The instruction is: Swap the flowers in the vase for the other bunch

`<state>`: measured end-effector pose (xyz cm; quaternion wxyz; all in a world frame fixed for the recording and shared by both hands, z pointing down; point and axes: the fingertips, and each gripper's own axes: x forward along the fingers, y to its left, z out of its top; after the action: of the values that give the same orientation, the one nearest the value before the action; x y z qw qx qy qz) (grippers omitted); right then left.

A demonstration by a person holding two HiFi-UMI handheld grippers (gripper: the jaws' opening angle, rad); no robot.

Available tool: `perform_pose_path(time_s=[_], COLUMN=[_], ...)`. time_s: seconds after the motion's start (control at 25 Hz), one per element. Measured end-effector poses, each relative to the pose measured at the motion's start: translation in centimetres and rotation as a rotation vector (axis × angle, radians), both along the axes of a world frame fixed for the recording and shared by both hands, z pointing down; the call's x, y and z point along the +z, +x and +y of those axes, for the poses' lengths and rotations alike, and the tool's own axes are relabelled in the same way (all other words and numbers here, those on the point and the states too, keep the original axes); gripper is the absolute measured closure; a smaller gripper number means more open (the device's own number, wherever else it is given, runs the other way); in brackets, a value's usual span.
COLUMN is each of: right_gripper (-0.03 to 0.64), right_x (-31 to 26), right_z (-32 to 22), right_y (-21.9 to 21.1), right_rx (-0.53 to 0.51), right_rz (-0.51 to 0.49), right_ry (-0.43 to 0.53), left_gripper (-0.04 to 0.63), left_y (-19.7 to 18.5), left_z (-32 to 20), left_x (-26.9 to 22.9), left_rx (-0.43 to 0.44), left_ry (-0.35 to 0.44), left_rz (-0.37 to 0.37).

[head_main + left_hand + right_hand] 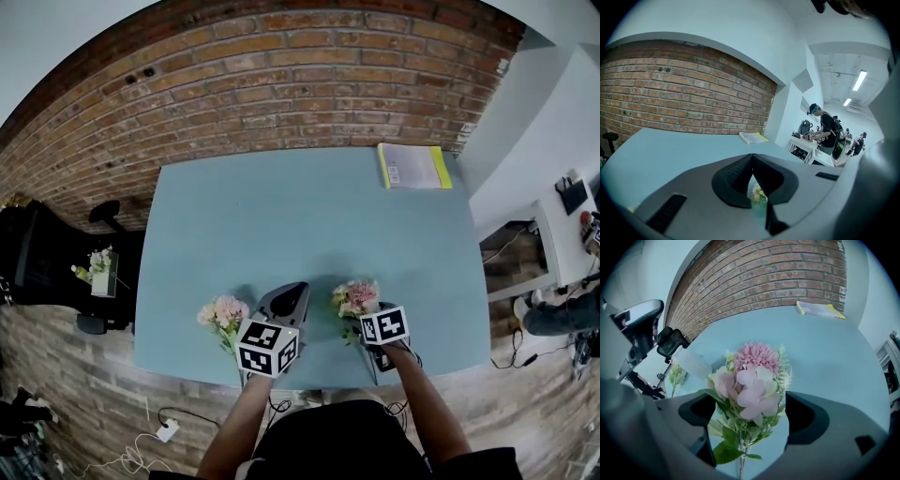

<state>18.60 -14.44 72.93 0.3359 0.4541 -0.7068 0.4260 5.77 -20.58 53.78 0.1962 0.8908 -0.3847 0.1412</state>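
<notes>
Two pink bunches lie on the pale blue table. One bunch rests left of my left gripper and shows small in the right gripper view. The other bunch lies with its heads pointing away, its stems and leaves between the wide-open jaws of my right gripper; the pads stand clear of it. A clear glass vase slants down from the tips of my left gripper, whose jaws are shut on its rim. In the head view that gripper hides the vase.
A yellow-edged book lies at the table's far right corner, near the brick wall. A black chair and a small potted plant stand off the left edge, white desks to the right. A person stands far off.
</notes>
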Motion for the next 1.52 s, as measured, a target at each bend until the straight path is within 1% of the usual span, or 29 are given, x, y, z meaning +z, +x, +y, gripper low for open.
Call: perform_pose_path(time_s=[0.44, 0.84, 1.08, 1.52], right_gripper=[0.175, 0.176, 0.176, 0.178], right_x=[1.9, 3.2, 3.3, 3.4], right_z=[-0.2, 0.1, -0.2, 0.0], right_y=[-0.2, -0.8, -0.6, -0.6], right_rx=[-0.018, -0.055, -0.03, -0.044], right_rz=[0.025, 0.043, 0.053, 0.06], right_ry=[-0.05, -0.125, -0.135, -0.153], left_gripper=[0.586, 0.586, 0.586, 0.586], left_y=[-0.9, -1.5, -1.5, -1.5], left_z=[-0.9, -1.4, -1.7, -1.5], left_x=[1.1, 1.3, 1.2, 1.1], left_rx=[-0.031, -0.045, -0.045, -0.052], left_ry=[-0.027, -0.037, -0.033, -0.031], left_rz=[-0.011, -0.016, -0.019, -0.019])
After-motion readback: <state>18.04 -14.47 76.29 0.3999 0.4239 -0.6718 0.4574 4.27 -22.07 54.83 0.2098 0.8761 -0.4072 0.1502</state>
